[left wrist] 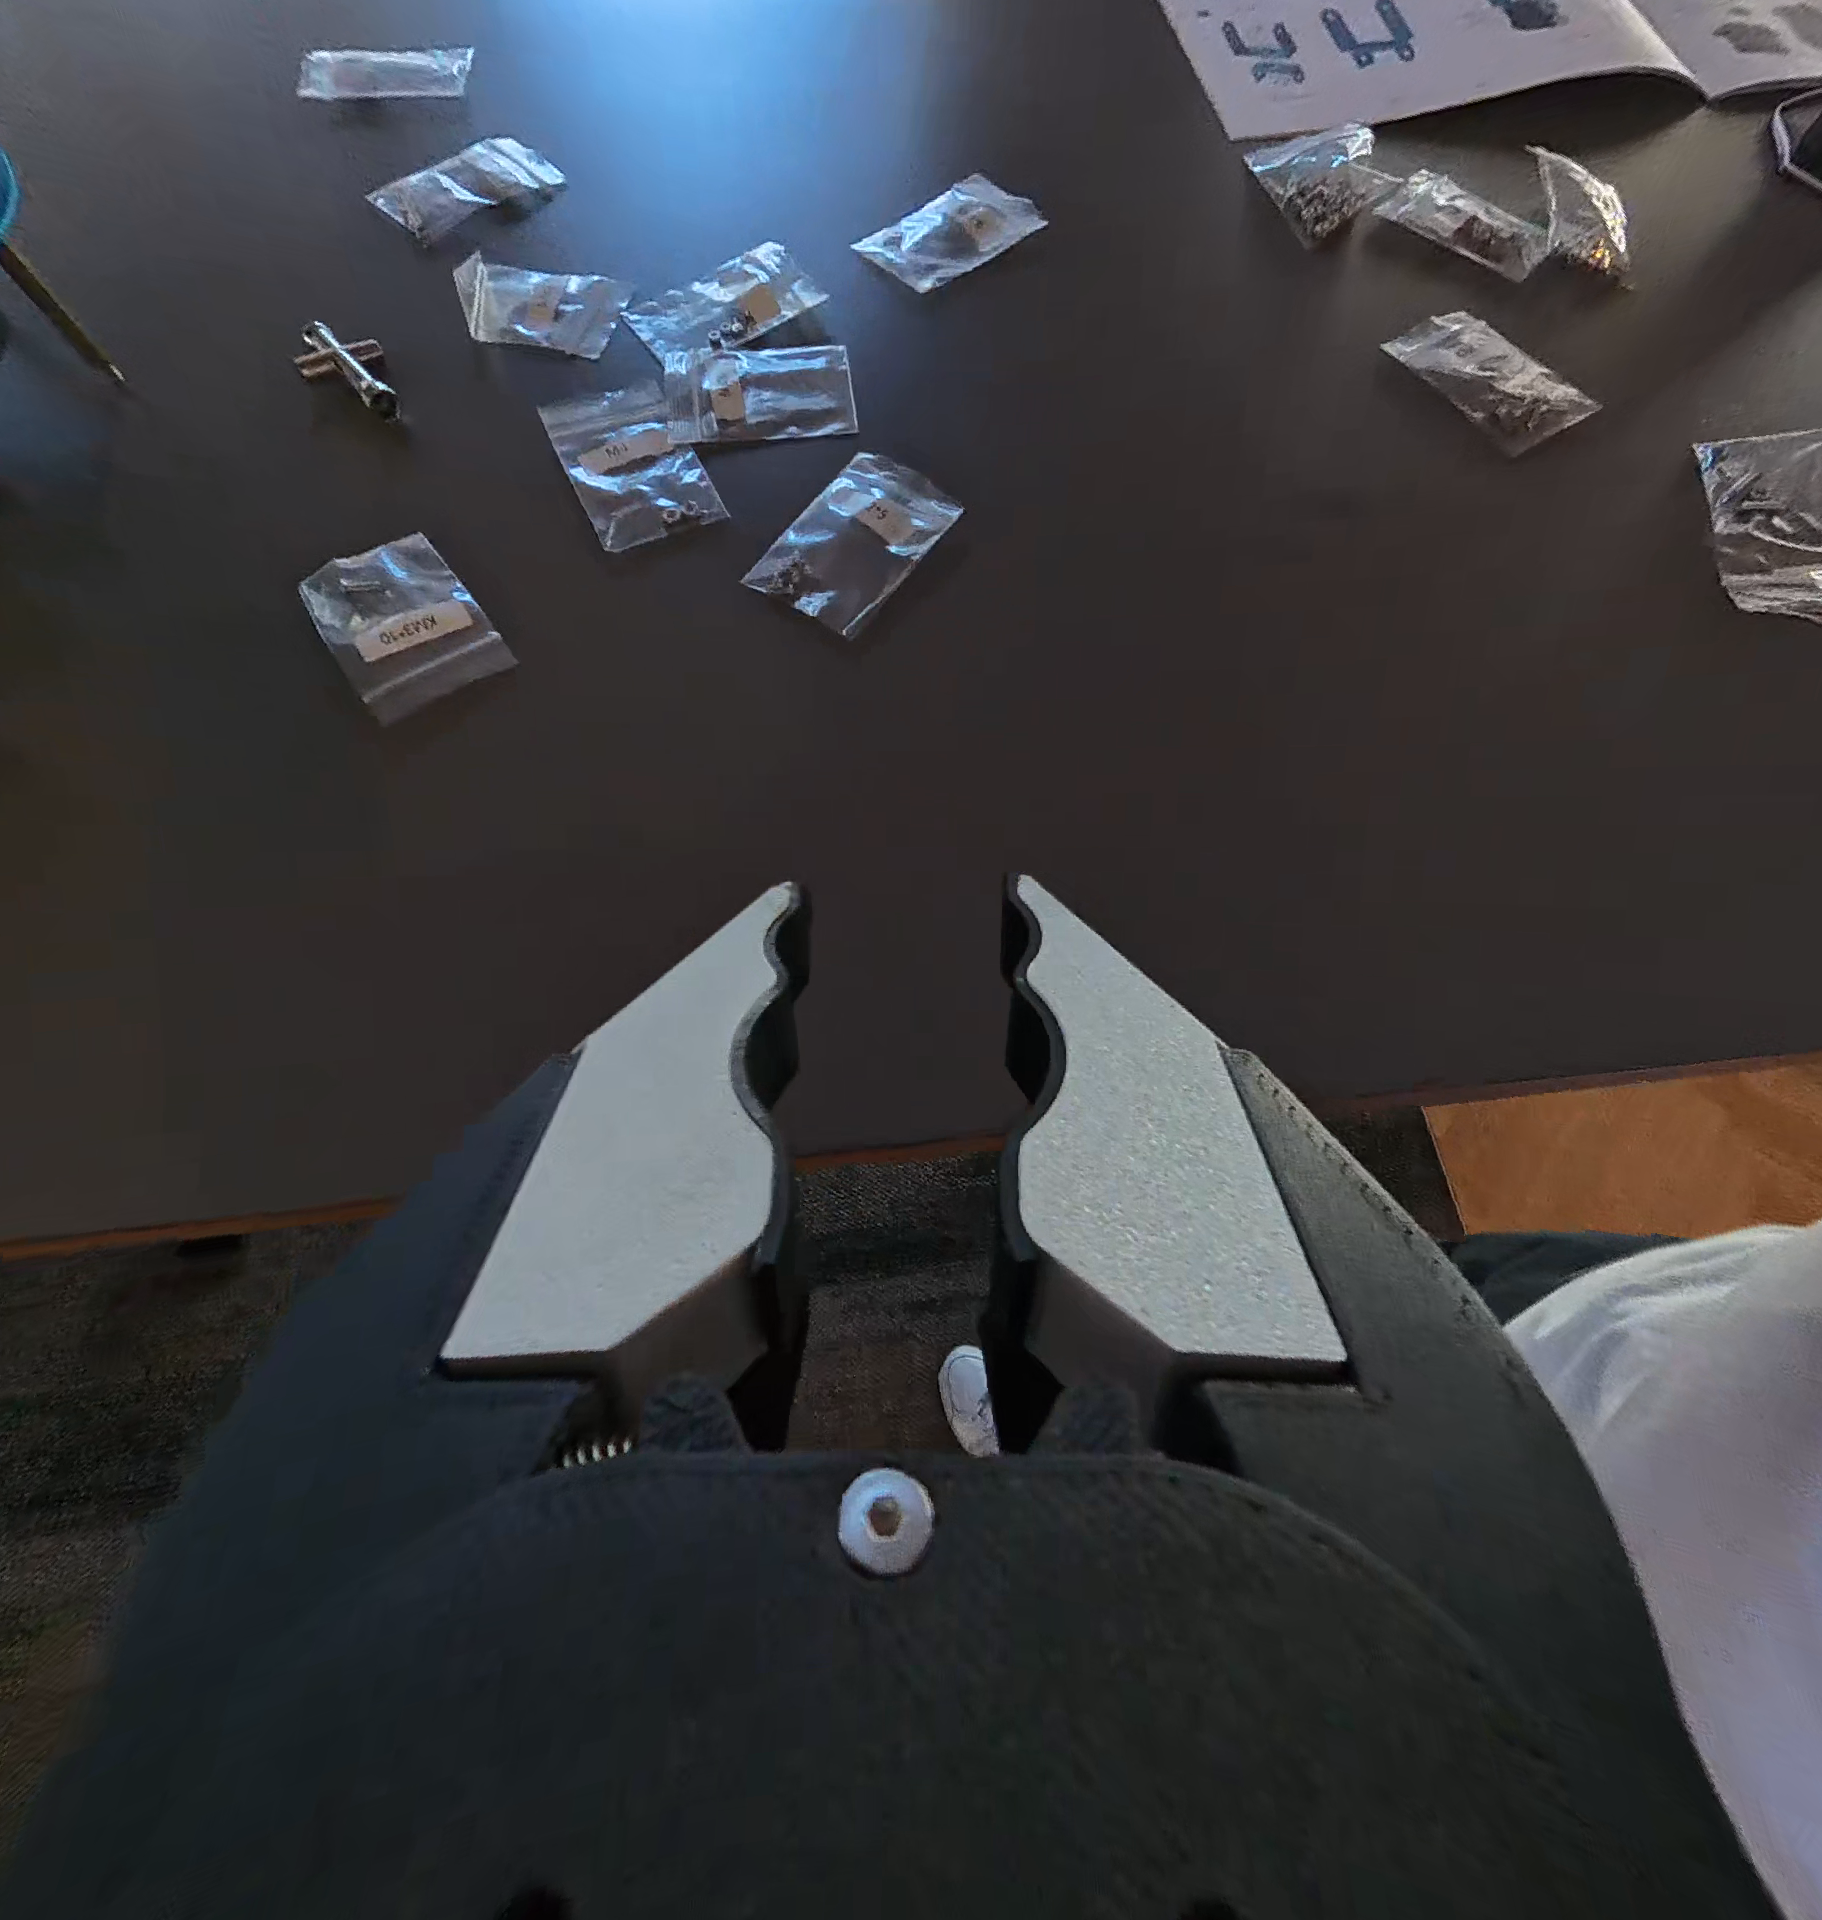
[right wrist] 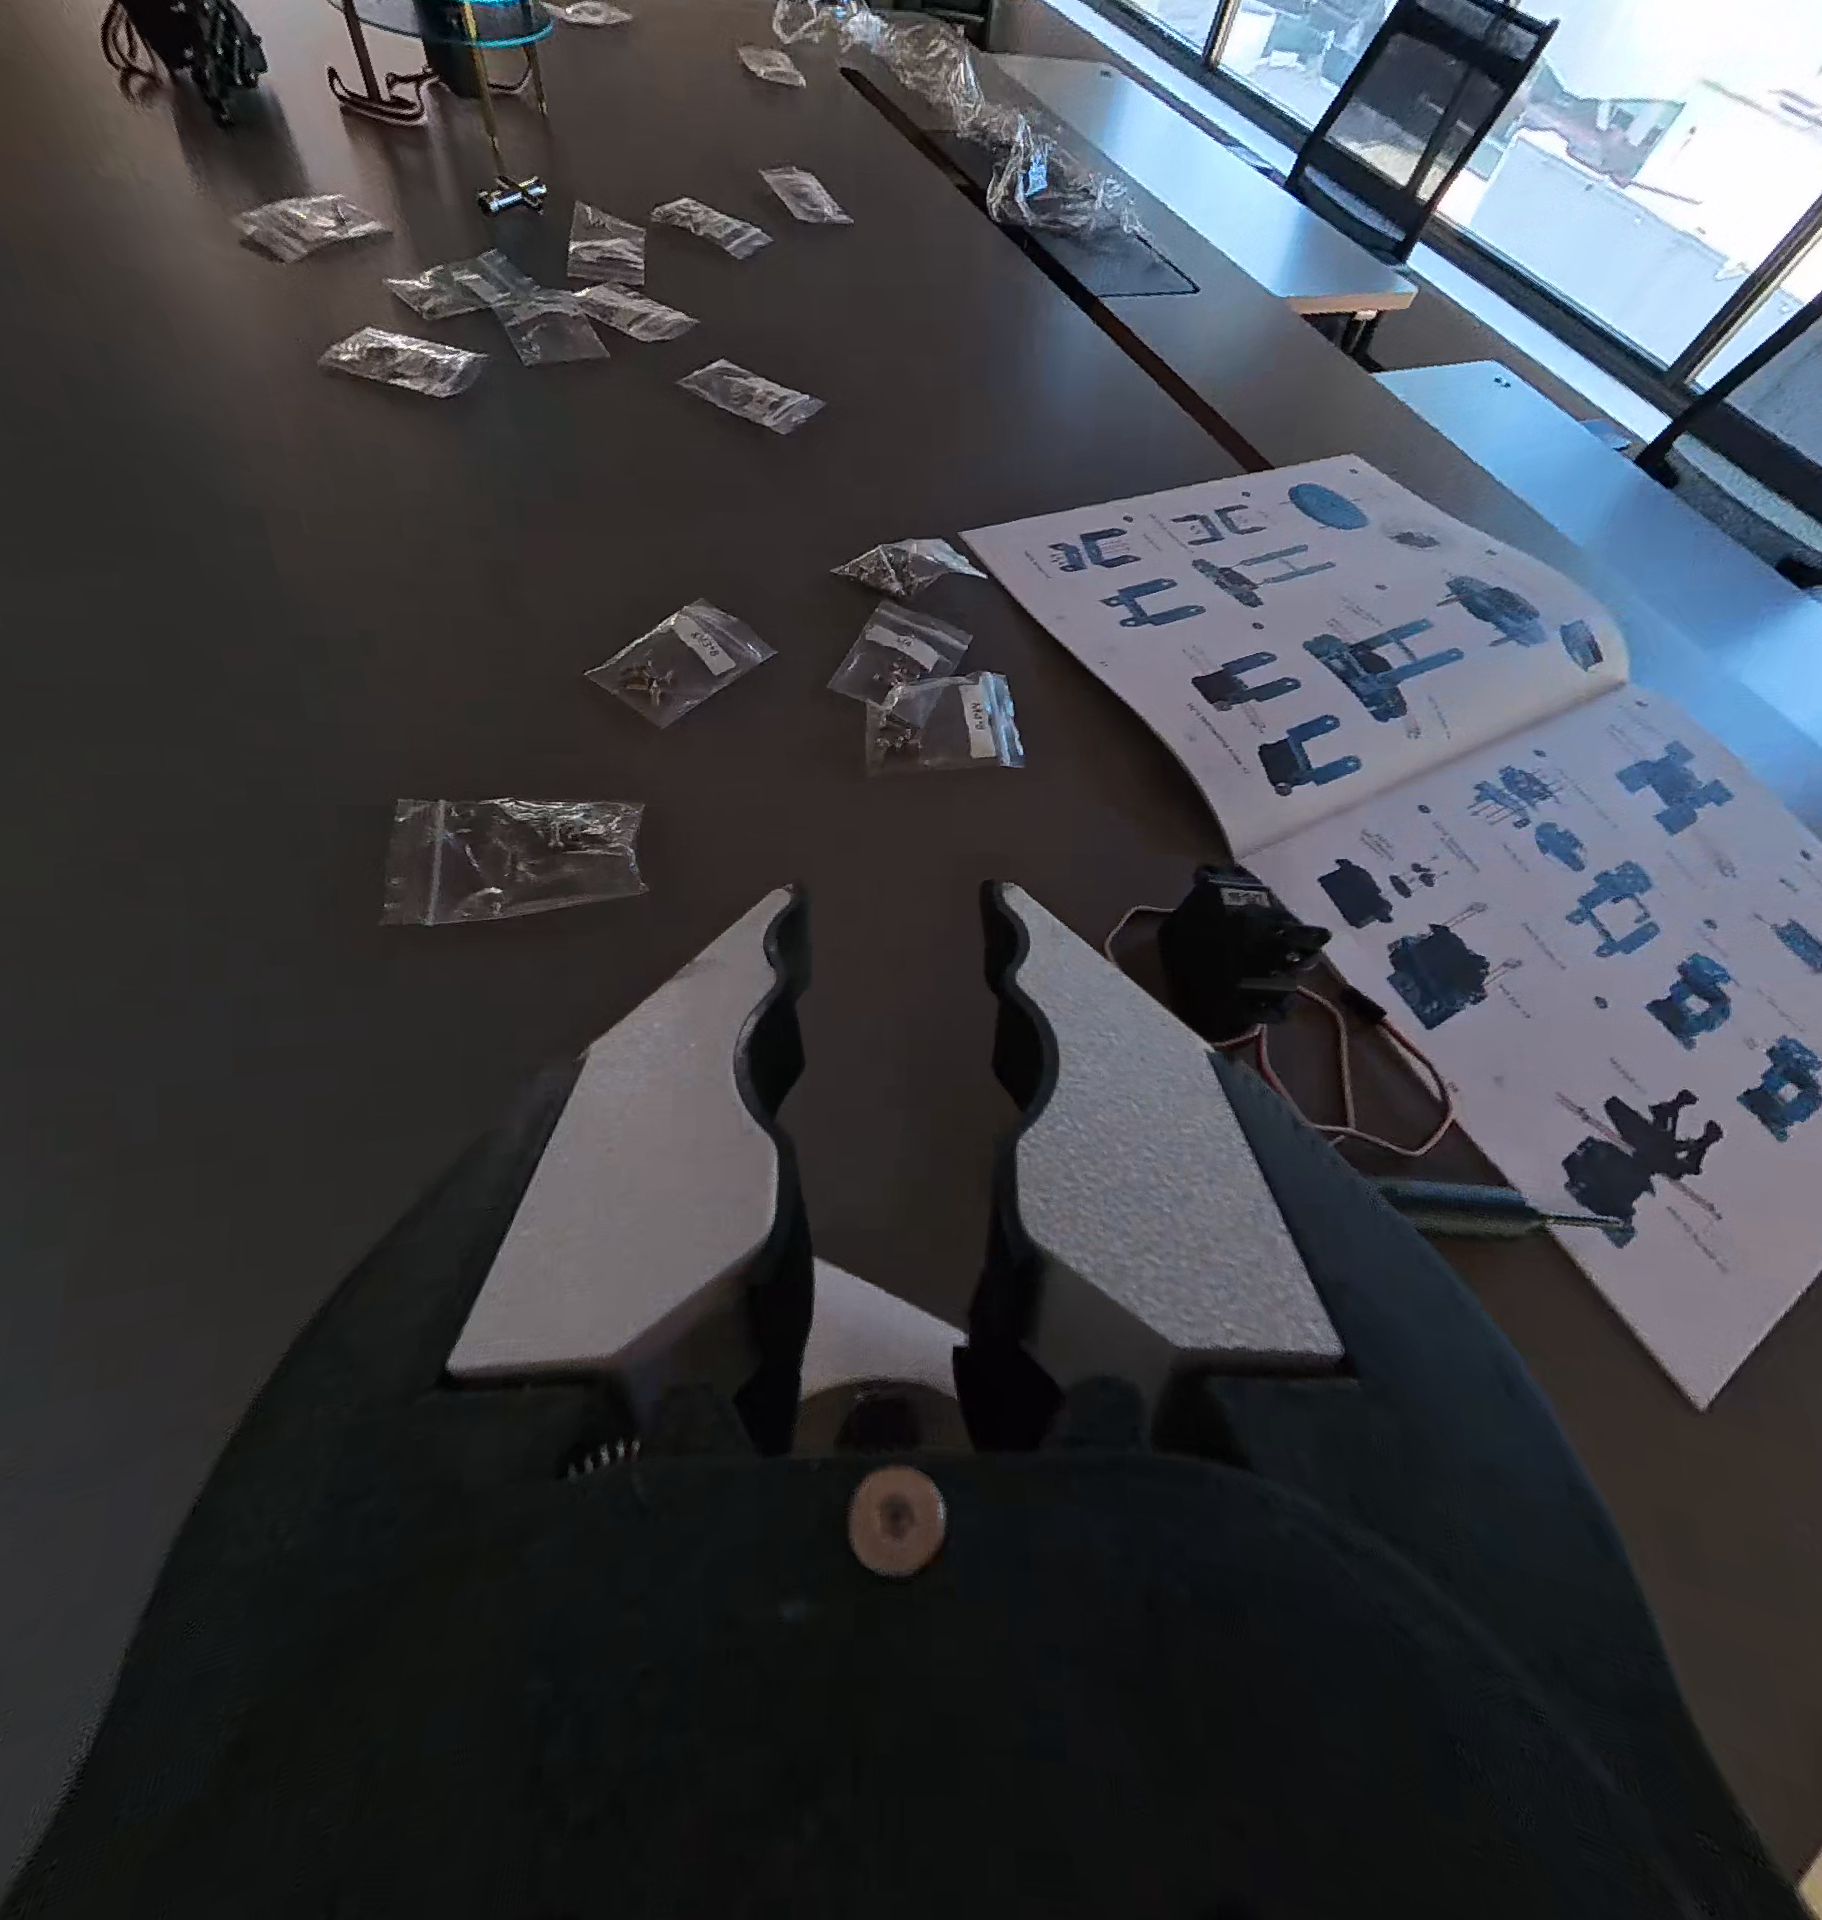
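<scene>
My left gripper is open and empty, held above the near part of a dark table. Several small clear bags of screws lie ahead of it; the nearest are a labelled bag to the left and another ahead. My right gripper is open and empty, low over the table. A clear bag lies just left of its tips. A black servo with thin wires lies just to its right.
An open instruction booklet lies at the right, its corner showing in the left wrist view. A metal cross wrench lies at the left. A screwdriver rests by the booklet. A black chair stands by the windows. A person's white sleeve is at the right. About 45 cm separates my left fingertips from my right. It is some 20 cm from my right tips to the screwdriver.
</scene>
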A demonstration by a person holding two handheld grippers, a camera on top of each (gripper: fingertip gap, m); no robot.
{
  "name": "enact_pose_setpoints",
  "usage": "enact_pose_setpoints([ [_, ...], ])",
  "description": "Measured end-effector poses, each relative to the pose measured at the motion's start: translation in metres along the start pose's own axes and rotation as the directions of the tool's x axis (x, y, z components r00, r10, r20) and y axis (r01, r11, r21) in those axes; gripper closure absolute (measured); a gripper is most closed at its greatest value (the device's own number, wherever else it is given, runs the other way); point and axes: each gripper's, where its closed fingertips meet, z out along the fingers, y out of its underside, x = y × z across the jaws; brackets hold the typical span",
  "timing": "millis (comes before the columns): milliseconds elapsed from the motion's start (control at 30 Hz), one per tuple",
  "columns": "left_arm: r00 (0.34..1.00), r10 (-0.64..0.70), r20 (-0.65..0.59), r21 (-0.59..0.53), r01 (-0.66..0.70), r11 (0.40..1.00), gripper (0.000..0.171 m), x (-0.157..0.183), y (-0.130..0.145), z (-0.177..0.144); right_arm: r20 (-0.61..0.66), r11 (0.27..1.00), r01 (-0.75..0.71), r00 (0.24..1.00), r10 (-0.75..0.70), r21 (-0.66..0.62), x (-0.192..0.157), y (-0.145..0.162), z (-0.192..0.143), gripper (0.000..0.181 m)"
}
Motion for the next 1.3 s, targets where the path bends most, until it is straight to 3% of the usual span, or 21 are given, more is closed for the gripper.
enact_pose_setpoints([
  [233,0.999,-0.021,0.045,-0.013,0.022,1.0,0.149,-0.01,0.001,-0.002,-0.008,0.997,-0.022,1.0,0.022,0.077,0.022,-0.001,-0.002,0.177],
  [433,0.993,-0.099,0.063,0.065,0.095,0.993,0.154,-0.073,0.002,-0.019,-0.008,0.98,-0.08,0.997,0.083,0.18,0.008,-0.035,0.017,0.18],
  [600,0.997,-0.08,0.015,0.144,0.077,0.987,0.152,-0.146,-0.004,-0.024,-0.147,0.995,-0.017,0.989,0.031,0.098,-0.012,-0.055,0.049,0.16],
  [667,0.998,-0.05,-0.033,0.165,0.055,0.985,0.134,-0.173,-0.009,-0.021,-0.198,0.994,-0.032,0.979,0.053,0.107,-0.028,-0.066,0.067,0.145],
  [733,0.995,-0.024,-0.1,0.146,0.038,0.989,0.101,-0.195,-0.01,-0.017,-0.235,0.986,-0.086,0.965,0.119,0.144,-0.046,-0.08,0.09,0.134],
  [767,0.992,0.0,-0.126,0.13,0.016,0.991,0.096,-0.205,-0.009,-0.015,-0.225,0.979,-0.111,0.963,0.149,0.172,-0.059,-0.089,0.105,0.13],
  [833,0.99,0.079,-0.115,0.119,-0.065,0.991,0.094,-0.231,-0.007,-0.012,-0.197,0.979,-0.113,0.97,0.146,0.169,-0.087,-0.103,0.133,0.128],
  [900,0.987,0.14,-0.073,0.121,-0.131,0.984,0.091,-0.261,-0.007,-0.01,-0.245,0.991,-0.079,0.964,0.104,0.112,-0.103,-0.11,0.152,0.124],
  [1000,0.983,0.152,-0.101,0.123,-0.139,0.983,0.09,-0.289,-0.008,-0.009,-0.289,0.996,-0.061,0.954,0.08,0.072,-0.125,-0.123,0.169,0.118],
  [1133,0.978,0.175,-0.114,0.152,-0.157,0.976,0.091,-0.32,-0.008,-0.008,-0.348,0.998,-0.065,0.936,0.059,-0.007,-0.136,-0.126,0.176,0.116],
  [1300,0.973,0.152,-0.177,0.187,-0.118,0.975,0.093,-0.334,-0.008,0.004,-0.432,0.996,-0.075,0.901,0.045,-0.053,-0.139,-0.137,0.162,0.113],
])
